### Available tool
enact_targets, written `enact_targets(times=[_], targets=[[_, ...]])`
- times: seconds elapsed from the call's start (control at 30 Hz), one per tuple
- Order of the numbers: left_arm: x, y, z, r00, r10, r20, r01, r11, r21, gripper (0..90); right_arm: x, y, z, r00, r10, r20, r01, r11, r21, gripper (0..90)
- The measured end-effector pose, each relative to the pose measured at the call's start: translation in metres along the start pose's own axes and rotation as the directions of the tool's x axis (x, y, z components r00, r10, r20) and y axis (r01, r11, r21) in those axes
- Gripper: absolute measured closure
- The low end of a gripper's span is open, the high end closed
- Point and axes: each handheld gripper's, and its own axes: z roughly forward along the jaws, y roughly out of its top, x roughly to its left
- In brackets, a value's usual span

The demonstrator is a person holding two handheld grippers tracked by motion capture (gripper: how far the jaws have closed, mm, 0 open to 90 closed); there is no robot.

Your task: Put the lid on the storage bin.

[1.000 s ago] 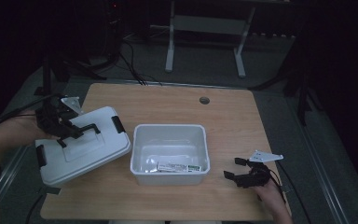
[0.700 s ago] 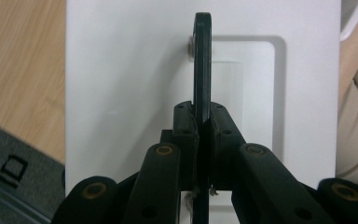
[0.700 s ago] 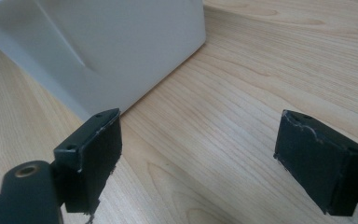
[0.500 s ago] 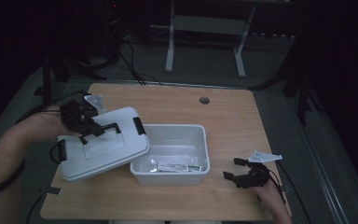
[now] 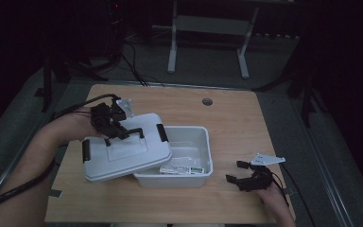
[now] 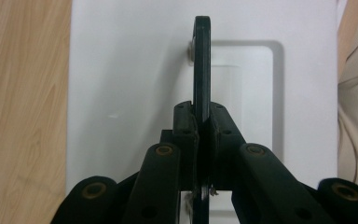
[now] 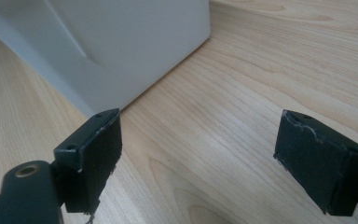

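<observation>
A white lid with black end clips hangs tilted above the table, its right part over the left side of the open white bin. My left gripper is shut on the lid's black handle. In the left gripper view the jaws of that gripper clamp the thin handle over the white lid. My right gripper rests open on the table to the right of the bin. Its jaws stand wide apart with nothing between them, near the bin's wall.
A flat packet with a green stripe lies in the bin. The wooden table has a round grommet near its far edge. A metal stand is on the floor beyond. A cable trails from the left gripper.
My left gripper has carried the lid to the right, from beside the bin's left side to partly over the bin. The right gripper has stayed in place.
</observation>
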Motion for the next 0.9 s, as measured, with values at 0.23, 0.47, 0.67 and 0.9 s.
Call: enact_targets(times=[0.23, 0.47, 0.67, 0.9], targets=[[-0.006, 0.023, 0.008, 0.9988, 0.049, 0.009, -0.049, 0.9988, -0.008, 83.3, 0.0, 0.0, 0.0, 1.0, 0.006, -0.006, -0.006, 1.0, -0.002, 14.6], [-0.012, 0.041, 0.016, 0.9959, 0.088, 0.018, -0.088, 0.9961, -0.005, 83.3, 0.0, -0.001, -0.001, 0.9999, 0.008, -0.007, -0.008, 1.0, -0.001, 14.6], [-0.017, 0.059, 0.021, 0.9922, 0.121, 0.031, -0.12, 0.9926, -0.016, 83.3, -0.001, -0.001, -0.002, 0.9999, 0.008, -0.007, -0.008, 1.0, -0.004, 14.6], [-0.023, 0.081, 0.03, 0.9842, 0.172, 0.042, -0.171, 0.985, -0.018, 83.3, 0.001, -0.001, -0.002, 0.9999, 0.004, -0.014, -0.004, 1.0, -0.006, 14.6]])
